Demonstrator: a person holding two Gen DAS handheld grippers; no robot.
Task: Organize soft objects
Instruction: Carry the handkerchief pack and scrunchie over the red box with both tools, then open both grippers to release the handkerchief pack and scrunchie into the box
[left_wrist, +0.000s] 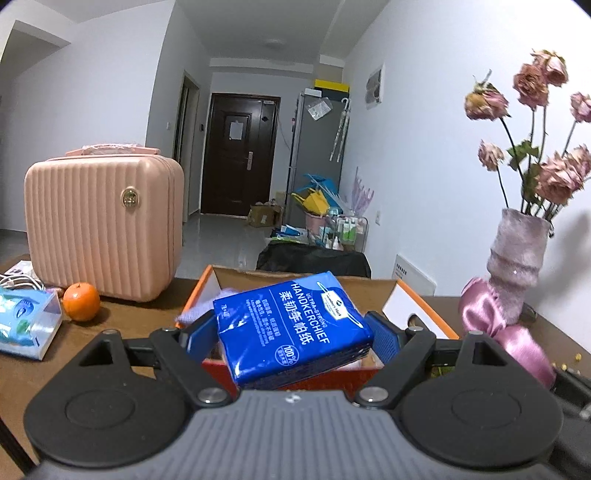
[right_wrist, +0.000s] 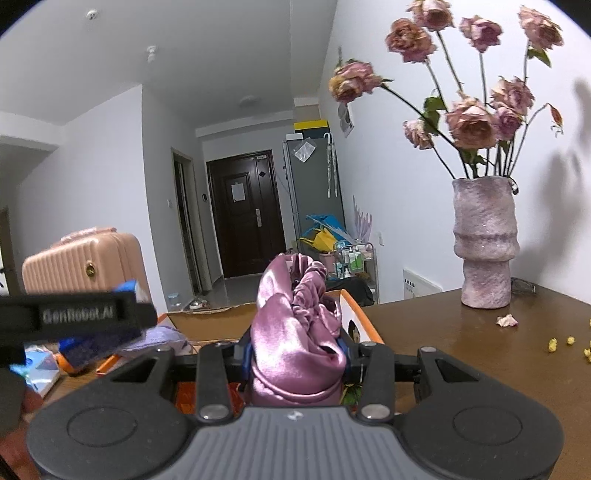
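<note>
Both hands are carrying soft things to the open cardboard box (left_wrist: 373, 282) with orange flaps on the brown table (left_wrist: 122, 317), so this looks like the dropping-in step. The left gripper (left_wrist: 291, 336) is spread wide, and its blue pads squeeze the two ends of a blue tissue pack (left_wrist: 295, 328), which hangs tilted just over the box. The right gripper (right_wrist: 297, 360) is pressed almost together and pinches a shiny pink satin scrunchie (right_wrist: 299, 332), held up near the right flap of the box. A soft purple cloth (left_wrist: 207, 306) already lies in the box, I think, but it is blurry. Next, each hand should probably come a bit lower over the box and let go, one at a time, so the two grippers do not bump. The tissue pack says "ULTRA-STRONG HANDKERCHIEF" and "100%" in white, with big Chinese words beside it; the small print is too tiny to read. In the right wrist view, the side of the left gripper says "GenRobot.AI". Also on the table are a pink ribbed case (left_wrist: 105, 225), an orange (left_wrist: 81, 301), a light blue tissue box (left_wrist: 26, 325) and a fuzzy pink vase (right_wrist: 485, 243) of dried roses (right_wrist: 472, 122).
</note>
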